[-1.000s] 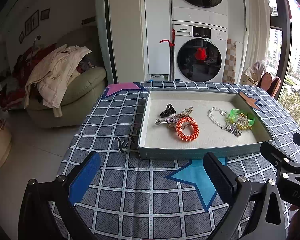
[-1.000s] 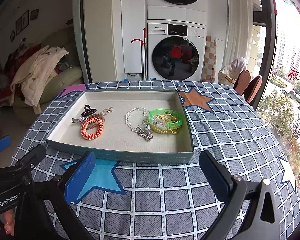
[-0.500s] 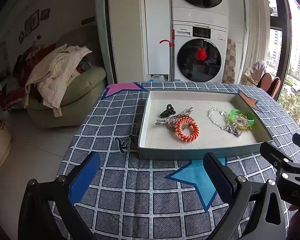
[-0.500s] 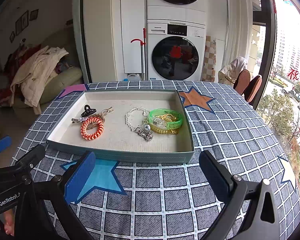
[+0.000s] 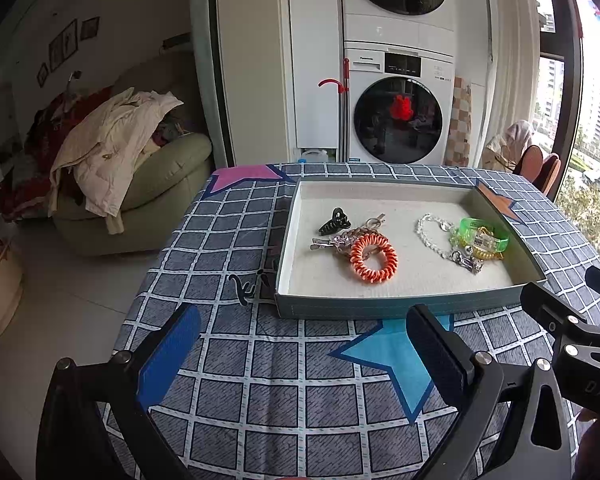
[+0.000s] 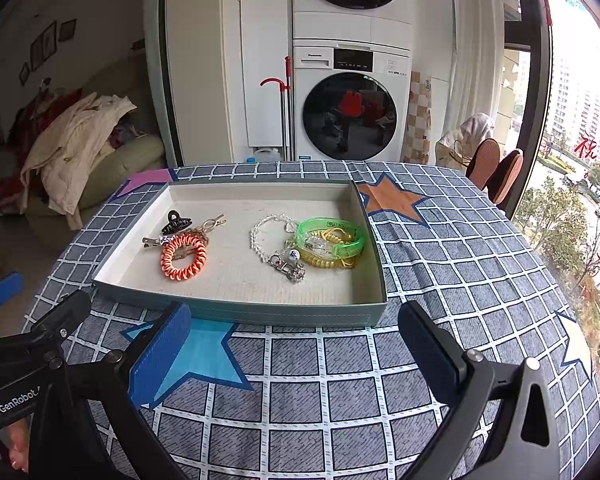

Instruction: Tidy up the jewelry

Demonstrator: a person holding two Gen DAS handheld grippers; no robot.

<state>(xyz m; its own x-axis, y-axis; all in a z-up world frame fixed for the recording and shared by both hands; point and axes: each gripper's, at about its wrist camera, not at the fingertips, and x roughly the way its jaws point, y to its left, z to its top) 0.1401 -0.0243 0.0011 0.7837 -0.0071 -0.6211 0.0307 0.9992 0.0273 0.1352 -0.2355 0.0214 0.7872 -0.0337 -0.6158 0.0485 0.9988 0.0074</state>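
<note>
A shallow grey-green tray (image 5: 400, 306) (image 6: 240, 314) lies on the checked tablecloth. In its left half are a black claw clip (image 5: 334, 220) (image 6: 176, 222), a silver hair clip (image 5: 328, 243) (image 6: 156, 241) and an orange spiral hair tie (image 5: 374, 258) (image 6: 183, 257). Toward the right lie a clear bead bracelet (image 5: 432, 232) (image 6: 266, 236), a green bangle (image 5: 484, 235) (image 6: 330, 238) and a yellow spiral tie (image 6: 328, 260). My left gripper (image 5: 300, 354) hangs open and empty over the cloth, short of the tray. My right gripper (image 6: 294, 350) is open and empty too.
Beyond the table's far edge stand stacked washing machines (image 5: 398, 108) and a red-handled mop (image 6: 286, 108). A green sofa piled with clothes (image 5: 112, 184) is at the left. Chairs (image 6: 496, 174) sit by the window on the right. A hand (image 6: 14, 446) holds the left gripper.
</note>
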